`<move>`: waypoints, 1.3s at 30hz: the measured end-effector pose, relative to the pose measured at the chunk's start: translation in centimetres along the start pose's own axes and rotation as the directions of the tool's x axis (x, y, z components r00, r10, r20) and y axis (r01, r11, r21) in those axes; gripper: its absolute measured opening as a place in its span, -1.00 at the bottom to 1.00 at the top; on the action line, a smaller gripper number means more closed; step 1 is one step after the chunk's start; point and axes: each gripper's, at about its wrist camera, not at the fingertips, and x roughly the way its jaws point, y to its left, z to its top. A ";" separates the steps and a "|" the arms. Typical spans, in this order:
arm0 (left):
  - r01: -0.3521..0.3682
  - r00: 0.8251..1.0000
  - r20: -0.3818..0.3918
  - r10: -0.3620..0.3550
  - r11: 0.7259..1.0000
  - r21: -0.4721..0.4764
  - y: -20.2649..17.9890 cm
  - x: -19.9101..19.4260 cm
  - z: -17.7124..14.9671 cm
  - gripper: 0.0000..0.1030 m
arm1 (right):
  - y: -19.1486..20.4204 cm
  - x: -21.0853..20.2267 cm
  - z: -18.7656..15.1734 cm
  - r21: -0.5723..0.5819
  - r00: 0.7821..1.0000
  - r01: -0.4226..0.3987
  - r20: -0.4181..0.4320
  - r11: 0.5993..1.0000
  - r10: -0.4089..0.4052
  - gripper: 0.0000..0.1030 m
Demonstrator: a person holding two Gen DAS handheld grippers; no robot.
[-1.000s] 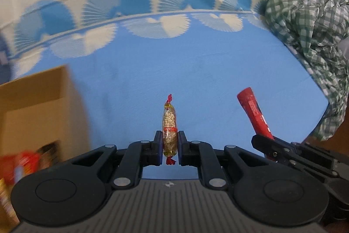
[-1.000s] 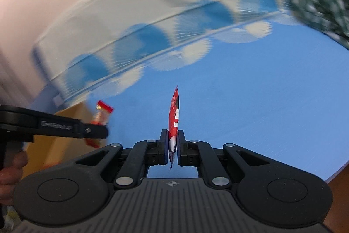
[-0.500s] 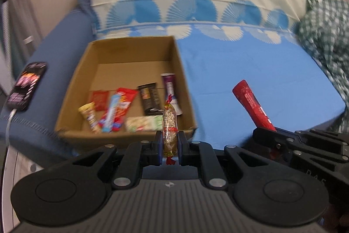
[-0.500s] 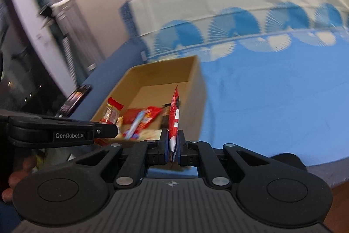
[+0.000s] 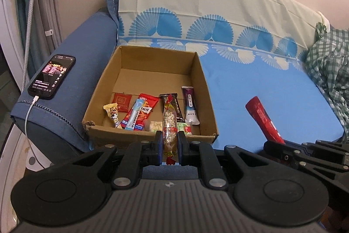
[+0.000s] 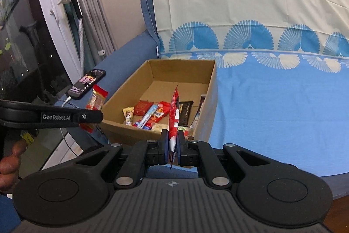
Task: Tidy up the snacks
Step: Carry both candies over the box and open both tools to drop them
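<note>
A peanut packet [image 5: 169,123] is clamped by the left gripper [image 5: 170,146]; a red sachet [image 6: 173,121] is pinched in the right gripper [image 6: 173,146], before the cardboard box [image 5: 205,88].

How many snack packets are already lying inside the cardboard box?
8 visible, all along the near half of the cardboard box's floor: six across a row, plus a pale one and a green one against the near wall. The held peanut pack may hide more.

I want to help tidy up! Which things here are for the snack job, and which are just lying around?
For the job:
- cardboard box
- peanut bag in left tool
- red packet in right tool
- snacks in box

Lying around:
- phone
- checked cloth
</note>
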 end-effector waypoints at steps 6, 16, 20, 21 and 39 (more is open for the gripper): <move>-0.010 1.000 -0.030 0.009 1.000 -0.027 1.2 2.0 0.9 -0.73 | 0.3 2.1 1.0 -0.023 0.999 0.020 -0.031 1.000 -0.021 -0.86; -0.048 0.996 -0.074 0.045 0.998 -0.048 3.8 6.5 4.3 -0.73 | 0.5 7.4 3.7 -0.020 0.996 0.008 -0.090 1.000 -0.010 -0.86; -0.067 0.992 -0.110 0.061 0.996 -0.057 4.8 9.0 6.1 -0.73 | 0.5 10.1 4.8 -0.024 0.993 -0.001 -0.116 1.000 -0.002 -0.86; -0.070 0.991 -0.114 0.063 0.996 -0.058 5.0 9.5 6.4 -0.73 | 0.5 10.8 5.1 -0.023 0.993 -0.003 -0.122 1.000 0.000 -0.86; -0.097 0.972 -0.217 0.090 0.995 -0.022 6.5 19.7 10.7 -0.73 | -0.8 21.1 8.3 0.002 0.984 -0.023 -0.179 1.000 0.023 -0.86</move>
